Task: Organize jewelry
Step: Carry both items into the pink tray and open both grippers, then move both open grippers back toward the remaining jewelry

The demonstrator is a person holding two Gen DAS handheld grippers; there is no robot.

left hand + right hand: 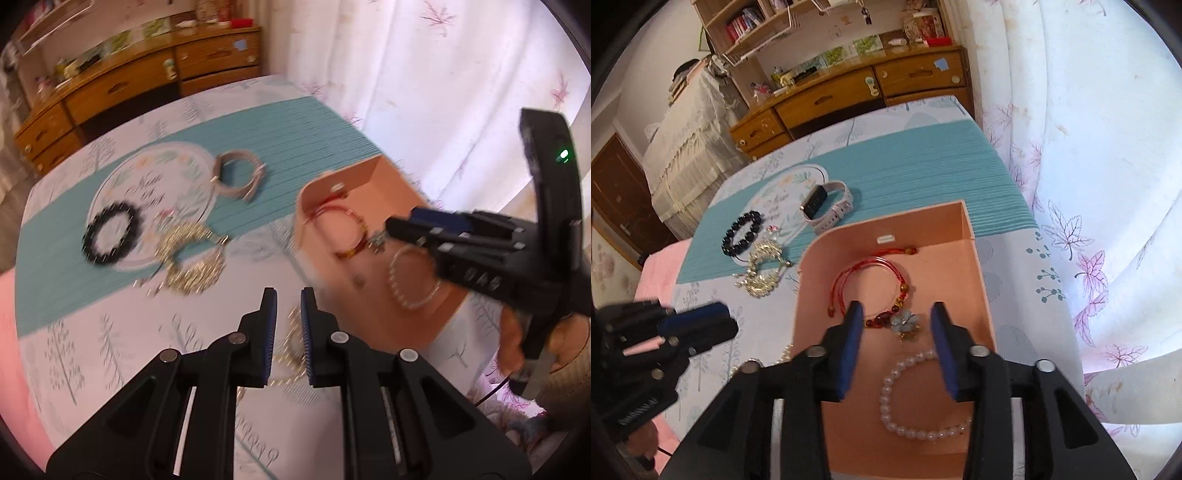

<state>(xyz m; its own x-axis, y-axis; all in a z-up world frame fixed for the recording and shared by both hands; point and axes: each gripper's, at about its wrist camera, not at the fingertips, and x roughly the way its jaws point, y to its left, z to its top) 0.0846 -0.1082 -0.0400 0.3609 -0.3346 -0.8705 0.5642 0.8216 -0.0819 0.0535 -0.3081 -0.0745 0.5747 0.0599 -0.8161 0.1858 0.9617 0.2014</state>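
- A home bedroom: a wooden dresser (849, 92) with drawers stands beyond the cloth-covered table (757, 325).
- Above the dresser, a shelf (746, 26) holds books.
- Right of the dresser hangs a floral curtain (1089, 147).

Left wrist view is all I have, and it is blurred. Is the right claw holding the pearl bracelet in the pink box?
Observer: No. The right claw is open, and the pearl bracelet lies loose on the floor of the box.
Operator: Is the beige band on the teal mat a watch?
Observer: Yes. The watch shows a dark rectangular face.
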